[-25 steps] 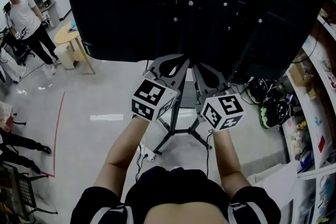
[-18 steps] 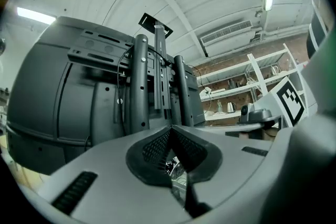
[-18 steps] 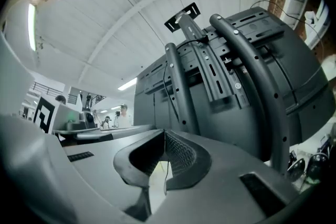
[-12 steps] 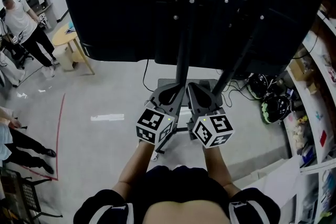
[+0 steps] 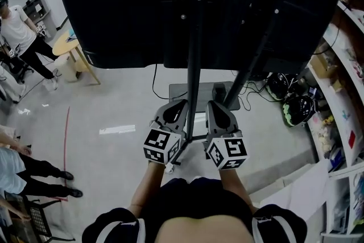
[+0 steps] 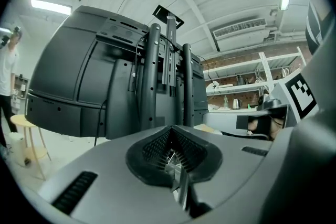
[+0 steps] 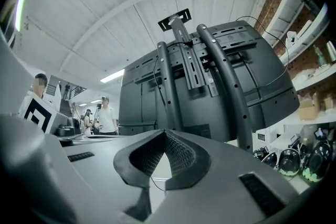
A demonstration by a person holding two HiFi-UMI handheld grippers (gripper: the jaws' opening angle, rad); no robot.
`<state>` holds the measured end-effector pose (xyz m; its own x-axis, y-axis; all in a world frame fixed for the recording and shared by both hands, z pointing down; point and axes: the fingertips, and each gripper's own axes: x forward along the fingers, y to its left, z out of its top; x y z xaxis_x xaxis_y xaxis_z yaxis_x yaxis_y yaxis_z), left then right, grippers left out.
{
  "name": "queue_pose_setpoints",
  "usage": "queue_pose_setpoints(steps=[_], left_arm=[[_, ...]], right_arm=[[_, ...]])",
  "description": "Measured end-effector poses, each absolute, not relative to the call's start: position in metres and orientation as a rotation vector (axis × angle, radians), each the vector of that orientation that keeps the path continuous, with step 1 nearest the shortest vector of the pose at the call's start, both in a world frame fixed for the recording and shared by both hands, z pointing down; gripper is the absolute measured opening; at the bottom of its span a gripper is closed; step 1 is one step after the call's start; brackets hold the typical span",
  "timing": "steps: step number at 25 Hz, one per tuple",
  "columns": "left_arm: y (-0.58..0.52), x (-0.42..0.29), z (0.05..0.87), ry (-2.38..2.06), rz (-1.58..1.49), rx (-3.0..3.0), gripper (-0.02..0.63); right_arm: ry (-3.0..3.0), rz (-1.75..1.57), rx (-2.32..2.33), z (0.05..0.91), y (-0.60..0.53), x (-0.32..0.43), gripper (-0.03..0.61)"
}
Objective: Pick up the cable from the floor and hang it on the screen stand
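The screen stand (image 5: 193, 65) rises in front of me as dark poles that carry the big black screen (image 5: 136, 3), seen from its back. A black cable (image 5: 153, 81) drops from the screen's lower edge to the grey floor, and a small white plug-like piece (image 5: 169, 166) lies by my left marker cube. My left gripper (image 5: 175, 106) and right gripper (image 5: 216, 104) point level at the stand's foot, side by side, one on each side of the pole. Both have their tips together with nothing held. The poles fill the left gripper view (image 6: 152, 81) and the right gripper view (image 7: 170, 86).
Helmets (image 5: 296, 108) and loose cables lie on the floor at the right, below cluttered shelves (image 5: 341, 99). A round yellow table (image 5: 68, 45) and a standing person (image 5: 20, 31) are at the far left. A red tape line (image 5: 65, 145) runs along the floor; other people's legs show at lower left.
Both grippers have sunk and drawn back toward my body, staying side by side. The stand's poles and base now show above them.
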<state>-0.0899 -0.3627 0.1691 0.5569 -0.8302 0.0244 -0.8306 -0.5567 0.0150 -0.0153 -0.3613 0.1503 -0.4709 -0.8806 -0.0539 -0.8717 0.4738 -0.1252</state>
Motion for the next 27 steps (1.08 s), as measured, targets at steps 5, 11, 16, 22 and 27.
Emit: queue_pose_setpoints(steps=[5, 11, 16, 22, 27], left_arm=[[-0.360, -0.090, 0.174, -1.460, 0.058, 2.763, 0.008], [-0.357, -0.085, 0.176, -1.447, 0.048, 2.771, 0.008], [-0.356, -0.091, 0.184, -1.433, 0.042, 2.720, 0.008], [-0.359, -0.091, 0.187, -1.435, 0.023, 2.714, 0.008], [-0.359, -0.088, 0.191, -1.424, 0.014, 2.699, 0.008]], right_arm=[[2.577, -0.138, -1.593, 0.152, -0.358, -0.005, 0.023], [2.587, -0.133, -1.592, 0.151, -0.356, -0.004, 0.023], [2.586, -0.166, -1.596, 0.158, -0.357, -0.005, 0.023], [2.582, -0.179, -1.594, 0.161, -0.357, -0.003, 0.023], [2.580, -0.193, -1.620, 0.166, -0.357, 0.002, 0.023]])
